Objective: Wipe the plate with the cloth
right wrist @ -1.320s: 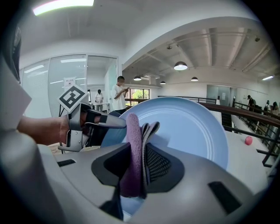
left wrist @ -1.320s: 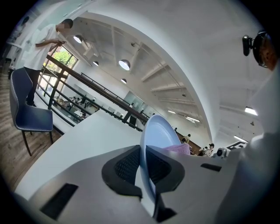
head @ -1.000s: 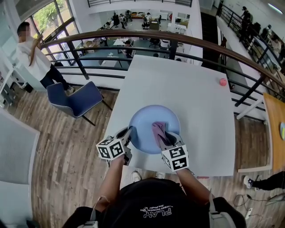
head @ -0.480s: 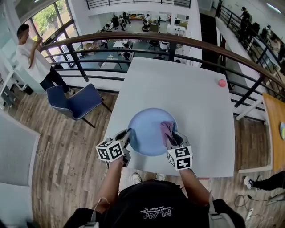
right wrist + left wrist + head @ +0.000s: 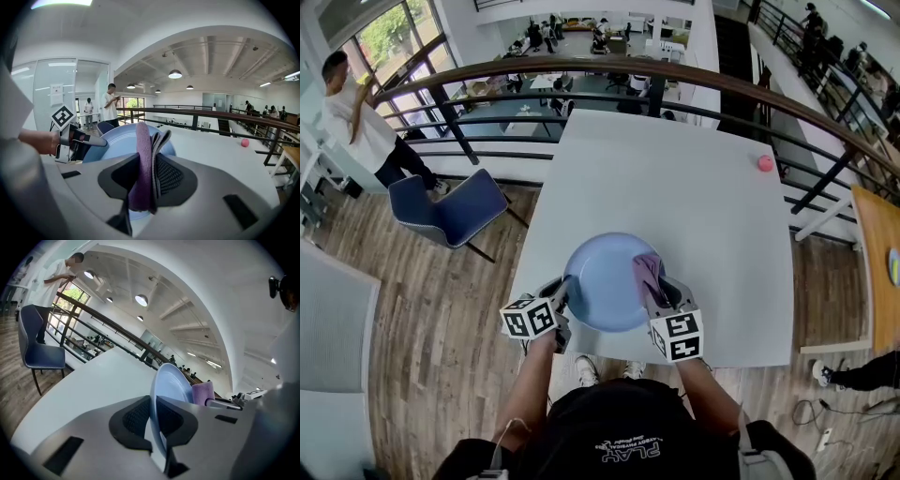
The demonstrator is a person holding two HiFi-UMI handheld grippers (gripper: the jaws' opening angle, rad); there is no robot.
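The pale blue plate [image 5: 605, 279] sits over the near edge of the white table [image 5: 675, 178], right in front of the person. The left gripper [image 5: 153, 420] has its jaws drawn narrow and pinched on the plate's thin rim, on the side nearest the table's left edge. The plate looks stiff and smooth, so it should keep its shape under pressure, but its surface is likely slippery against the pads. Gripped at one edge only, it will tend to pivot in that pinch whenever the other side is pushed. The rim is the sensible place to hold it, and a deeper bite there would resist twisting better. I cannot tell whether the plate's underside rests on the table or is lifted off it. The right gripper [image 5: 147, 176] is clamped on the folded purple cloth [image 5: 143, 154]. A bunch of the cloth stands out past the fingertips and lies against the plate's inner face, on the side toward the table's right edge. The cloth looks light, soft and limp, so it will fold and drag rather than push. Only the part close to the jaws can press firmly, and holding it bunched like this suits wiping. A small pink ball [image 5: 766, 163] lies near the table's far right edge, well apart from all this.
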